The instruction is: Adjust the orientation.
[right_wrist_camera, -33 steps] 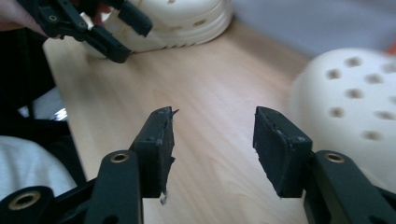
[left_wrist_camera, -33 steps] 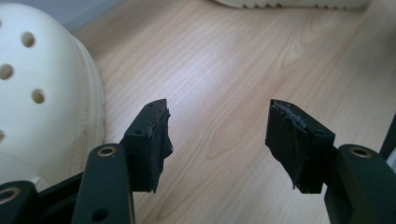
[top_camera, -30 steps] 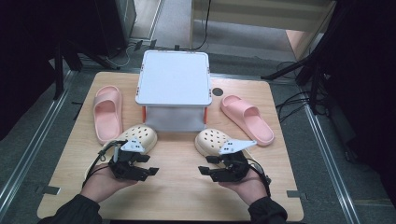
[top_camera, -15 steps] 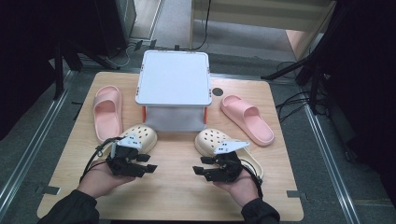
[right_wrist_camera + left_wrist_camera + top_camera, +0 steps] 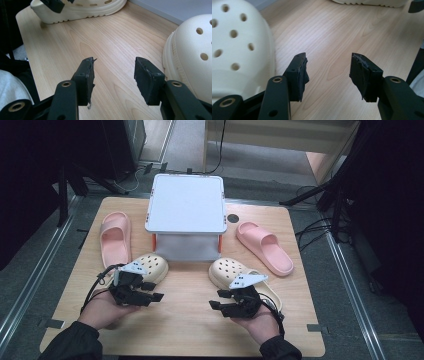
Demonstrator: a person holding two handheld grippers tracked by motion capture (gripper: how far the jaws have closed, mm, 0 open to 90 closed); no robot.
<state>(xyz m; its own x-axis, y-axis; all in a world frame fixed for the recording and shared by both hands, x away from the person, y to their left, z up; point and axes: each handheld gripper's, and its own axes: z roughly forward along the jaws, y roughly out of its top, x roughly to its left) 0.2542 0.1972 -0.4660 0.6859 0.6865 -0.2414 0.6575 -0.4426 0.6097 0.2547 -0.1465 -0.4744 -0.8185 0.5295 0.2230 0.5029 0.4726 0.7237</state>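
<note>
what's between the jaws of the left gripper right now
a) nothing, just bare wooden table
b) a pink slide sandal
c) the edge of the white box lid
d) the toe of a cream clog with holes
a: in the left gripper view the left gripper stands open over the bare light wooden table, with the cream perforated foam clog off to one side of its jaws.

Pink slippers (image 5: 115, 239) flank grey stand (image 5: 186, 205).
</note>
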